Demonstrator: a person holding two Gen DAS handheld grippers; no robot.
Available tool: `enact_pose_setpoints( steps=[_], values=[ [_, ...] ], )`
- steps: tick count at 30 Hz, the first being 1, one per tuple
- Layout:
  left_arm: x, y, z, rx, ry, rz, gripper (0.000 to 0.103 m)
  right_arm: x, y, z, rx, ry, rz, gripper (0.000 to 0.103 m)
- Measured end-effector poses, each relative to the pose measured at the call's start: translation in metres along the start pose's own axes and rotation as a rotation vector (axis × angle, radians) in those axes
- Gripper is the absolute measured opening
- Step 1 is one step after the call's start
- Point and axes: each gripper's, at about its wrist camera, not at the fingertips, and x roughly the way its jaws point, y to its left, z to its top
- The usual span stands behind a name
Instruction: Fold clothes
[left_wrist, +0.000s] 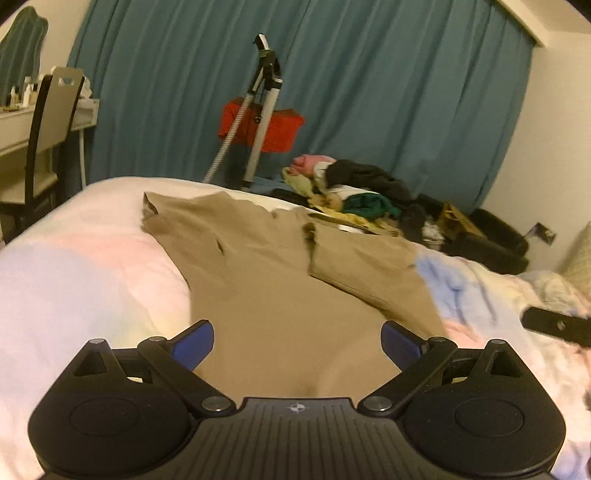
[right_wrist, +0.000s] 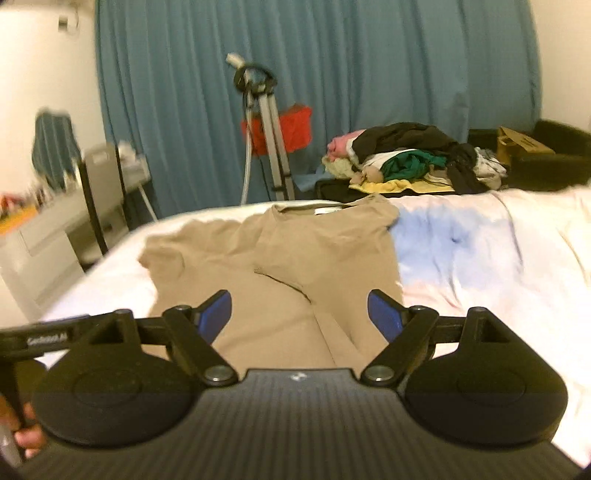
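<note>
Watching: we see the tan shirt (right_wrist: 295, 258) lying flat on the bed (right_wrist: 480, 251), one side folded over.
Left gripper (left_wrist: 297, 343): jaws apart, empty.
Right gripper (right_wrist: 299, 314): jaws apart, empty.

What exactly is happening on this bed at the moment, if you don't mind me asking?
A person is folding clothes with a handheld gripper in each hand. A tan T-shirt lies spread on the bedspread, its right side already folded in over the middle. Both the left gripper and the right gripper are open above the shirt's near end, gripping nothing. A pile of unfolded clothes waits beyond the bed, before the blue curtain.
</note>
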Motion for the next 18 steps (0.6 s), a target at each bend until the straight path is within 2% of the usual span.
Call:
enact_pose_setpoints(
  steps=[3, 7, 9, 13, 18],
  values=[
    [-0.016, -0.013, -0.008, 0.033, 0.018, 0.01, 0.098, -0.037, -0.024, -0.024, 0.056, -0.071, -0.025, 0.082],
    [-0.025, -0.03, -0.012, 0.033, 0.038, -0.006, 0.098, -0.058, -0.056, -0.044, 0.147, -0.054, -0.046, 0.082],
    [-0.023, -0.037, -0.015, 0.015, 0.07, -0.035, 0.097, -0.067, -0.067, -0.04, 0.158, -0.082, -0.059, 0.082],
    [-0.011, -0.053, -0.029, 0.03, 0.143, -0.046, 0.096, -0.083, -0.096, -0.027, 0.165, -0.168, -0.106, 0.082],
    [0.006, -0.079, -0.049, 0.073, 0.239, -0.06, 0.091, -0.083, -0.137, -0.025, 0.248, -0.161, -0.129, 0.082]
  ],
)
